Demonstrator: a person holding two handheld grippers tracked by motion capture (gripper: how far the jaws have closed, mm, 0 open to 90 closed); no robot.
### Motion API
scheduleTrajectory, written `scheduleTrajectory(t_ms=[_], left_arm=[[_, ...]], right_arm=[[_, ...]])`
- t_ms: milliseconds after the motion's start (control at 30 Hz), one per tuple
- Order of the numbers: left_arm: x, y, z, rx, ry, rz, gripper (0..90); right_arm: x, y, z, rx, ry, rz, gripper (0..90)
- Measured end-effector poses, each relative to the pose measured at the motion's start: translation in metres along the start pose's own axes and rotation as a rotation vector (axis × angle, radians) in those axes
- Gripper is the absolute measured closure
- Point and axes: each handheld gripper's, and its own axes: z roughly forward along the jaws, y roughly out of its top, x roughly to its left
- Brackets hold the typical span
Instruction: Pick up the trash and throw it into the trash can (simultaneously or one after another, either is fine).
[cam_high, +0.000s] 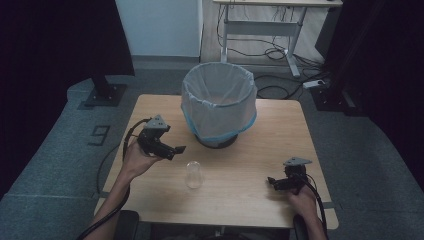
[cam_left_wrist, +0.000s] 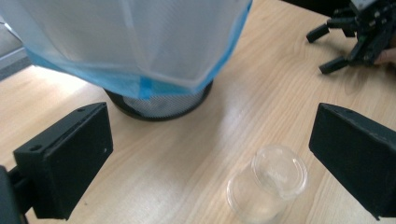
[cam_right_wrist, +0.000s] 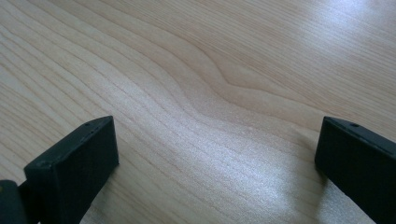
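**Item: clear plastic cup, loose on the worktop**

Clear plastic cup: thin-walled and see-through. Judged very light, springy rather than stiff, slick, and apt to buckle or squirt out under a hard squeeze. Appears to lie tipped over, mouth towards the camera, though the transparent wall makes this hard to confirm. Position: ahead of the left gripper, between the lines of its two jaws and nearer the right-hand one, touching neither. Suggested hold: across the side wall near the rim, where the plastic is stiffest, with gentle closing.

Left gripper: jaws spread wide, holding nothing.

Right gripper: jaws likewise spread apart and empty, resting low over bare worktop, well apart from the cup.

Bin: mesh basket lined with a pale bag with a blue edge, standing beyond the left jaws, past the cup.

View notes: the left gripper view gives the cup's rim, its lie and the bin's mesh base; the high view gives the whole layout, cup between both grippers; the right gripper view adds wood grain.
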Motion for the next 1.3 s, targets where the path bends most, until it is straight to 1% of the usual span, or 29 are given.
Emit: scheduleTrajectory(t_ms=[200,333,400,433,700,833,1033,1167,1300], left_arm=[[-0.005,-0.019,0.007,0.002,-0.014,-0.016,0.0],[-0.01,-0.032,0.014,0.002,-0.024,-0.03,0.0],[-0.013,-0.036,0.017,0.005,-0.026,-0.031,0.0],[-0.015,-0.039,0.021,0.011,-0.024,-0.025,0.0],[-0.025,-0.053,0.036,0.019,-0.025,-0.023,0.0],[-0.03,-0.061,0.045,0.007,-0.039,-0.033,0.0],[-0.037,-0.067,0.056,0.003,-0.045,-0.028,0.0],[-0.041,-0.073,0.064,0.012,-0.042,-0.026,0.0],[-0.043,-0.079,0.073,0.019,-0.042,-0.038,0.0]], right_arm=[[0.0,0.0,0.0,0.0,-0.001,0.0,0.0],[0.0,0.0,0.0,0.0,0.0,0.001,0.0],[0.0,0.0,0.0,0.0,-0.001,0.002,0.0],[0.0,0.0,0.0,0.0,-0.001,0.002,0.0],[0.0,0.0,0.0,0.001,-0.001,0.003,0.0],[0.0,0.0,0.0,0.0,-0.001,0.003,0.0],[0.0,0.0,0.0,0.0,-0.001,0.002,0.0],[0.0,0.0,0.0,0.0,-0.001,0.002,0.0],[0.0,0.0,0.0,0.0,-0.001,0.002,0.0]])
